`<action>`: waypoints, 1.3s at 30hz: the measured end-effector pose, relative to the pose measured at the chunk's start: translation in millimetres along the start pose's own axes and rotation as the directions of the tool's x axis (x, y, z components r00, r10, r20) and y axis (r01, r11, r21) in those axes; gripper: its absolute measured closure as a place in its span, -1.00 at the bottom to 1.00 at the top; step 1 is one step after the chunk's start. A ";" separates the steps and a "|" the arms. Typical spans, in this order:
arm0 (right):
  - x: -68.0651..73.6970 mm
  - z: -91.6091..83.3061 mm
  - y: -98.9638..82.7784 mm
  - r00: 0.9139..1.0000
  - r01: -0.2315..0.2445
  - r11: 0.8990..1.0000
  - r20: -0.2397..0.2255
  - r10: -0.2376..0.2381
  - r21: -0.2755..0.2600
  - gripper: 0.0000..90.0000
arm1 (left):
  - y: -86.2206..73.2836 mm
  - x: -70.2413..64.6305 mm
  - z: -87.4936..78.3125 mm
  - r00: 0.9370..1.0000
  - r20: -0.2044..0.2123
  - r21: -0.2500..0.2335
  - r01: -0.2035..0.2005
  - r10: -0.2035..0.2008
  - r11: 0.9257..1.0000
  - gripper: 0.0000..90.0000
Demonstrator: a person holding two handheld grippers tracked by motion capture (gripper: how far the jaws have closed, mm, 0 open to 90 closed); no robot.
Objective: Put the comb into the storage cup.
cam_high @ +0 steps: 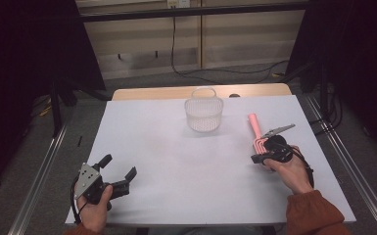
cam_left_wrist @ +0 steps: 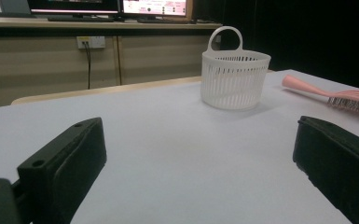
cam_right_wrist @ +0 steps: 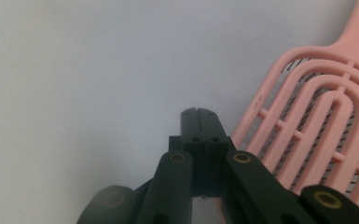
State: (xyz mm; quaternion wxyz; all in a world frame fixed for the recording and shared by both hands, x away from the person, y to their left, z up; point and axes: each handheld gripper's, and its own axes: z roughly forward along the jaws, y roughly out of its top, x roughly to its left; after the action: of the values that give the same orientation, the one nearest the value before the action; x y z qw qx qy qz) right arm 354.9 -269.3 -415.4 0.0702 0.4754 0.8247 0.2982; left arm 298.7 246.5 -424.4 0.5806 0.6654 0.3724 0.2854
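On the near left of the tabletop point(cam_high: 166, 161) the left gripper point(cam_high: 120, 172) rests with fingers spread wide, nothing between them. A white basket point(cam_high: 204, 113) stands farther back. At right, the right gripper point(cam_right_wrist: 199, 122), fingers pressed together empty, sits just beside the pink hairbrush point(cam_right_wrist: 317, 121).

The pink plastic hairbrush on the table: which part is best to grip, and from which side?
Probably grip the pink plastic hairbrush by its narrow handle, from above, jaws across its width. It lies flat on the white table, bristles down, handle pointing away. The slotted head is wider. The shut right gripper must open first.
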 end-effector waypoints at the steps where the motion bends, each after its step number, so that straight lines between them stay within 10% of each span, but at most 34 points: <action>1: -0.3 -0.6 -0.5 1.000 -0.002 1.000 0.001 0.002 -0.006 1.00 | 0.1 0.5 -0.4 1.000 -0.001 0.003 -0.006 0.006 1.000 -0.94; 39: -18.0 -17.2 -23.2 0.999 -0.017 1.000 0.035 0.018 -0.026 1.00 | -0.4 0.4 0.5 1.000 -0.003 0.004 0.001 -0.001 1.000 -0.94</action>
State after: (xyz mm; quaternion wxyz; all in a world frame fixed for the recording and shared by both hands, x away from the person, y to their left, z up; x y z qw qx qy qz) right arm 340.5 -300.1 -417.4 0.0879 0.4867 0.8154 0.3008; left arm 299.2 246.5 -424.9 0.5788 0.6662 0.3739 0.2853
